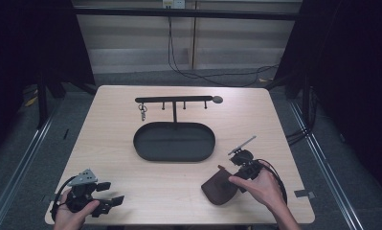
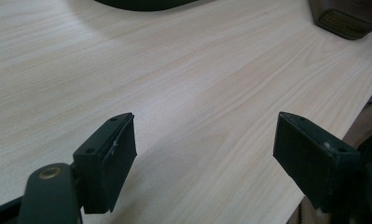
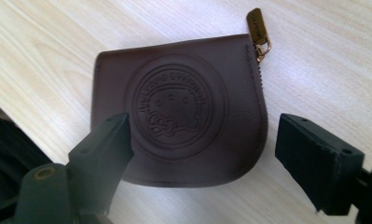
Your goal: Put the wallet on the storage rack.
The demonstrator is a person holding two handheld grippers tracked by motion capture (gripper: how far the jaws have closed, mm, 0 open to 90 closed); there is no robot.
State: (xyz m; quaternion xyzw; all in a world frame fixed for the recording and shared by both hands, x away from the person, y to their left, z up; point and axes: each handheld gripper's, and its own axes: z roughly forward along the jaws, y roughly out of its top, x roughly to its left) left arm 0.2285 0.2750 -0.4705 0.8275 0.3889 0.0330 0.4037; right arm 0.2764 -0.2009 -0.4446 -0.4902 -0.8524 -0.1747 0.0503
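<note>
A brown leather pouch [image 1: 220,187] [image 3: 183,107] with an embossed round emblem and a brass zip pull [image 3: 257,25] lies flat near the table's front right. My right gripper [image 1: 234,176] [image 3: 204,126] hovers just over it, open, jaws wide on either side of the pouch and not pressing it. My left gripper [image 1: 109,192] [image 2: 204,121] rests at the front left corner, open, with only bare wood between its jaws. The pouch [image 2: 347,16] also appears far off in the left gripper view.
A black oval tray [image 1: 140,148] sits at the table's middle, its edge [image 2: 141,3] seen in the left gripper view. Behind it stands a black hook rack [image 1: 174,99] with a key ring [image 1: 142,112] hanging at its left. Cables [image 1: 217,76] lie on the floor beyond.
</note>
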